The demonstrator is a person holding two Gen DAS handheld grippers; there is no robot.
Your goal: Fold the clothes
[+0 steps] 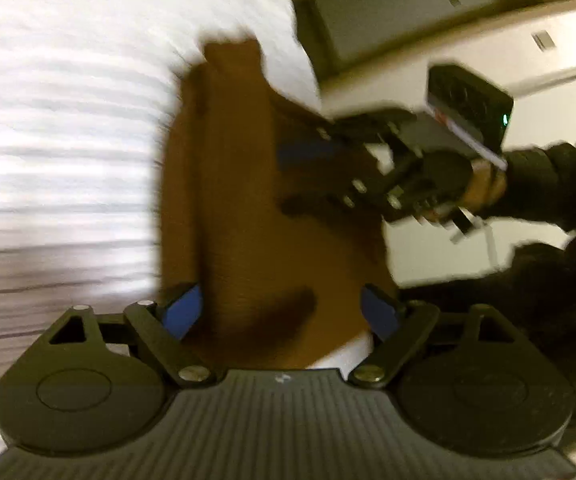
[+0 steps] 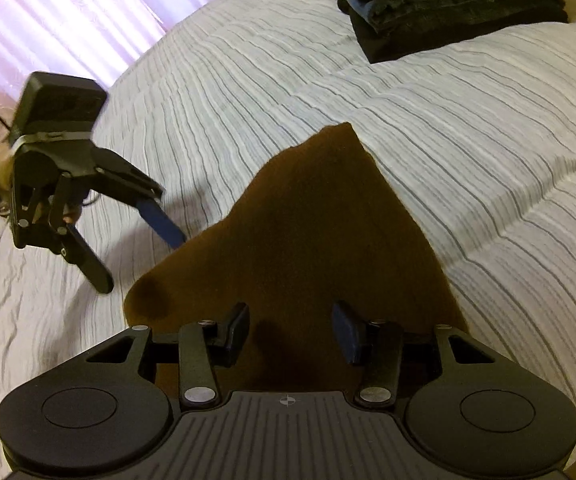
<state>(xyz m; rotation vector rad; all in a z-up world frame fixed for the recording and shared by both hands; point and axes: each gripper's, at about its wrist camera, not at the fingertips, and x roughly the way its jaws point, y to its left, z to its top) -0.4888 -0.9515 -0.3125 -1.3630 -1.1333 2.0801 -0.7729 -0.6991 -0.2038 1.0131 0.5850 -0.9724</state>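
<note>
A brown, soft-looking garment (image 2: pixel 308 240) is seen spread on a white bedspread ruled with thin grey stripes (image 2: pixel 448 160), directly ahead of the right gripper (image 2: pixel 290 332). Its cloth is plain and matte, tapering to a blunt point at the far end, with a rounded lobe at the near left edge. The right gripper is held with its jaws parted, a clear gap between the dark pads, and nothing is pinched between them; the garment lies beneath and beyond the fingertips.

To the left of the right gripper, the left gripper (image 2: pixel 144 252) is shown angled down at the bedspread, its two fingers spread apart, the blue-padded one reaching the garment's left edge; whether it touches the cloth cannot be told. In the left wrist view the left gripper (image 1: pixel 280 312) is likewise seen wide open, the brown garment (image 1: pixel 248 220) filling the space ahead of its blue pads.

That view is heavily smeared by motion: the striped bedspread (image 1: pixel 60 120) is reduced to streaks, and the right gripper (image 1: pixel 308 176), ahead and to the right, is blurred, so its grip is not readable there. A stack of folded dark clothes (image 2: pixel 452 4) is cut off by the frame's top edge, far ahead and to the right.
</note>
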